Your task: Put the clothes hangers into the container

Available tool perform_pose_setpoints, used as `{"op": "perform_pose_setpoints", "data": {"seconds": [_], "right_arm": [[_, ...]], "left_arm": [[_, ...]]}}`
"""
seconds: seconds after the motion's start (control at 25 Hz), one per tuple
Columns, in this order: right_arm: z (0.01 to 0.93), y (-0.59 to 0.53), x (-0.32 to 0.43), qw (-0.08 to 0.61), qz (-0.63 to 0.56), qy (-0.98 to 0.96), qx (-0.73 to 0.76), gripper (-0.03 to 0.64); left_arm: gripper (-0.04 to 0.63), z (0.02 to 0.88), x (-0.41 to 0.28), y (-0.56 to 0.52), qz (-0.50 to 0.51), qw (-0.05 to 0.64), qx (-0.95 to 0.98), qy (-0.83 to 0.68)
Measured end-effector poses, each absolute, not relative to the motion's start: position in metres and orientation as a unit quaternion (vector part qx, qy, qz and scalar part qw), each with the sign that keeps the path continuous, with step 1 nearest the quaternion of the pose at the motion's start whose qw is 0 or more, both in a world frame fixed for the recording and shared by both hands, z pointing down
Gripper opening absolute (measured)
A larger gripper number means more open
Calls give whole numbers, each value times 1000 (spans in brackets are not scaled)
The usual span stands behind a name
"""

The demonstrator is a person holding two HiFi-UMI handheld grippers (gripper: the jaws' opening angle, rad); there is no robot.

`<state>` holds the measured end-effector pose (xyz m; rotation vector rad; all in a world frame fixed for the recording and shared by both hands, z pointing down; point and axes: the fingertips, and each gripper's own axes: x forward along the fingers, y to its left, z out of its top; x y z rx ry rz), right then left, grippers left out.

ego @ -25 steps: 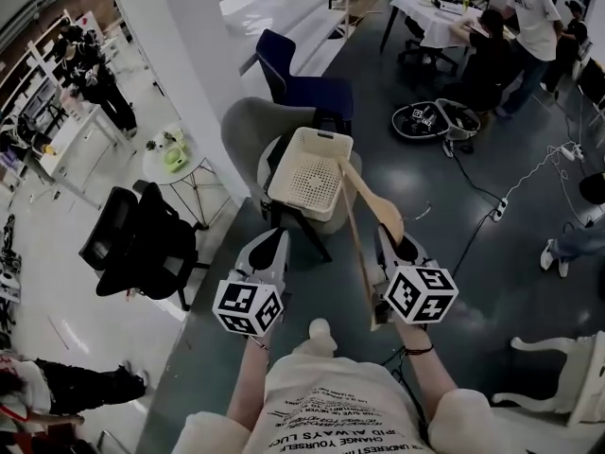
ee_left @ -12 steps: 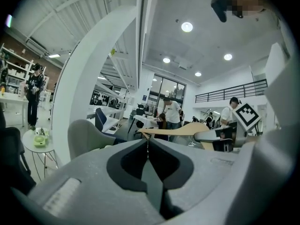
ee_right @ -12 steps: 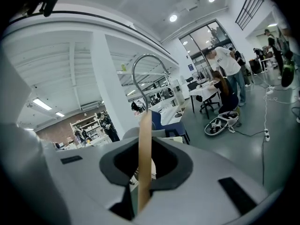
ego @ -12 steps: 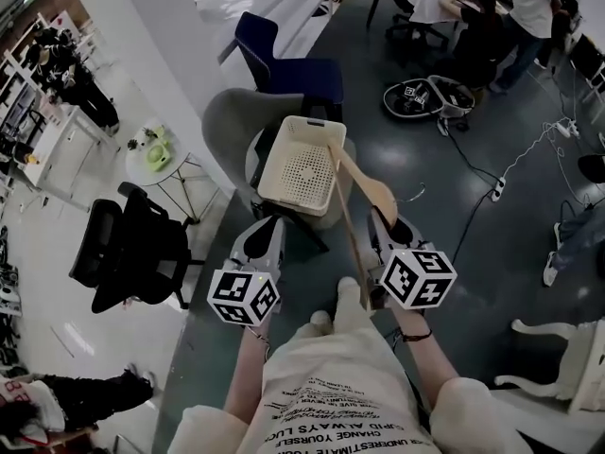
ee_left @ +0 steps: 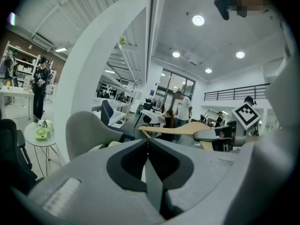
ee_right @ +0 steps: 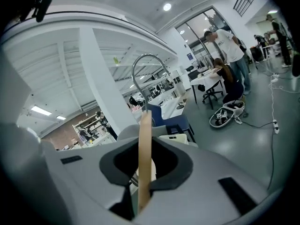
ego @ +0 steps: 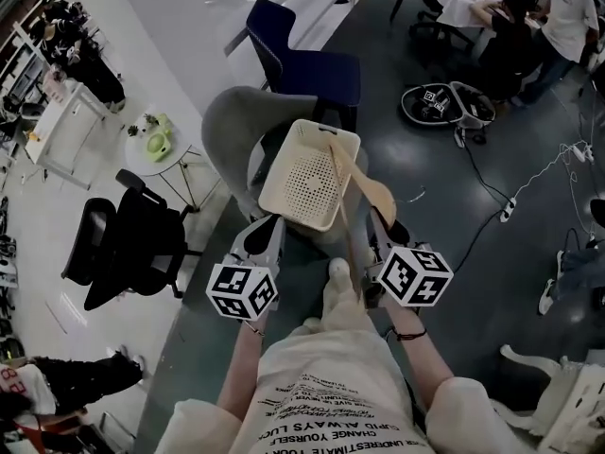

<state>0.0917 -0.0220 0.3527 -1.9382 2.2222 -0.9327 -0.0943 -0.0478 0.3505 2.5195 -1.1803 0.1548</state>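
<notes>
A cream perforated basket [ego: 304, 175] rests on a grey chair [ego: 236, 126] ahead of me. My right gripper [ego: 380, 237] is shut on a wooden clothes hanger [ego: 371, 192], whose top end reaches over the basket's right rim. In the right gripper view the hanger's wood [ee_right: 144, 158] stands clamped between the jaws, with its metal hook [ee_right: 145, 67] curving above; the basket [ee_right: 174, 138] peeks out behind. My left gripper [ego: 261, 244] hovers near the basket's front edge. Its jaws [ee_left: 147, 142] are shut with nothing between them, and the hanger [ee_left: 183, 129] shows to its right.
A blue chair [ego: 307, 60] stands behind the grey one, beside a white pillar. A black office chair [ego: 123, 244] and a small round table [ego: 156, 145] are at the left. A cable with a power strip [ego: 510, 206] crosses the floor at the right. People work at a far table.
The basket now sits closer to both grippers, and a foot shows between them. The hanger stays clamped in the right gripper in the same pose.
</notes>
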Motion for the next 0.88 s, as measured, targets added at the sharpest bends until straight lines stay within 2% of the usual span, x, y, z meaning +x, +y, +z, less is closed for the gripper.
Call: {"op": "perform_pose_setpoints", "data": {"seconds": [0.88], "right_arm": [[465,-201,121,-37,-418,719,-553,55]], "left_arm": [[26,456,-45,-180,100,297,818,-483]]}}
